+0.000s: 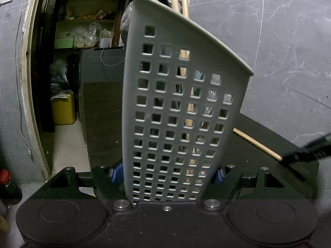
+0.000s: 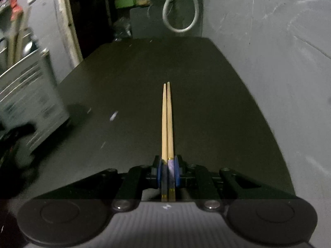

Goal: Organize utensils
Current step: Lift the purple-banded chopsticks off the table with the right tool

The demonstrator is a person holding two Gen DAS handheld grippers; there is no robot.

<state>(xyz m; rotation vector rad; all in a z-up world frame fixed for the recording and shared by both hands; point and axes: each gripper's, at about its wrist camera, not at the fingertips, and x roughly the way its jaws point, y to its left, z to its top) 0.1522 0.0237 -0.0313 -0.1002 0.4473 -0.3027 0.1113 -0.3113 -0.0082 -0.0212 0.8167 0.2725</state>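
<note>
A grey perforated utensil holder (image 1: pixel 175 107) stands upright on the black table (image 1: pixel 258 175), and my left gripper (image 1: pixel 168 174) is shut on its base, blue pads pressing both sides. Wooden handles (image 1: pixel 185 6) and a dark utensil stick out of its top. My right gripper (image 2: pixel 168 169) is shut on a pair of wooden chopsticks (image 2: pixel 167 119), which lie side by side and point forward over the table (image 2: pixel 206 82). In the left wrist view the chopsticks (image 1: pixel 258 144) reach toward the holder from the blurred right gripper (image 1: pixel 289 157). The holder (image 2: pixel 31 95) shows blurred at the left of the right wrist view.
A grey marble wall (image 1: pixel 269 31) runs behind and to the right of the table. Left of the holder is an open doorway with cluttered shelves (image 1: pixel 82 31) and a yellow container (image 1: pixel 63 107) on the floor. A grey hose loop (image 2: pixel 180 10) hangs beyond the table's far end.
</note>
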